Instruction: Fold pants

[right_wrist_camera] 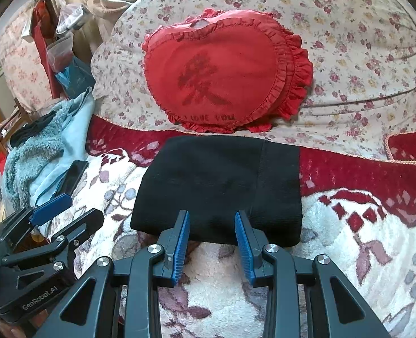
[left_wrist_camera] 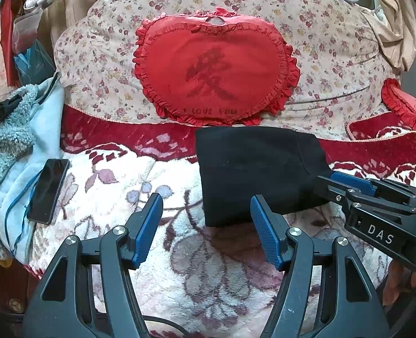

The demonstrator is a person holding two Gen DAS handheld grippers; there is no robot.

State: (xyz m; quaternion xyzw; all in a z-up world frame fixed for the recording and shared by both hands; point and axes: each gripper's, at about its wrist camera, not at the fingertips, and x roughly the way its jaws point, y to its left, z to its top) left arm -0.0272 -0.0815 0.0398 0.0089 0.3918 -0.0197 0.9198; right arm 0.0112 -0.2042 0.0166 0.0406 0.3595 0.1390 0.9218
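The black pants (left_wrist_camera: pixel 258 171) lie folded into a compact rectangle on the white and red floral blanket (left_wrist_camera: pixel 117 197); they also show in the right wrist view (right_wrist_camera: pixel 219 186). My left gripper (left_wrist_camera: pixel 206 211) is open and empty, just left of the pants' near edge. My right gripper (right_wrist_camera: pixel 212 225) is open, its blue fingertips over the pants' near edge with nothing held. The right gripper also shows in the left wrist view (left_wrist_camera: pixel 346 181) at the pants' right side. The left gripper shows at the lower left of the right wrist view (right_wrist_camera: pixel 64 211).
A red heart-shaped cushion (left_wrist_camera: pixel 216 70) leans on a floral quilt (left_wrist_camera: pixel 320 42) behind the pants. A black phone (left_wrist_camera: pixel 48 190) with a blue cable lies on a light blue fleece garment (left_wrist_camera: pixel 13 146) at the left. A second red cushion (left_wrist_camera: pixel 402 104) is at the right.
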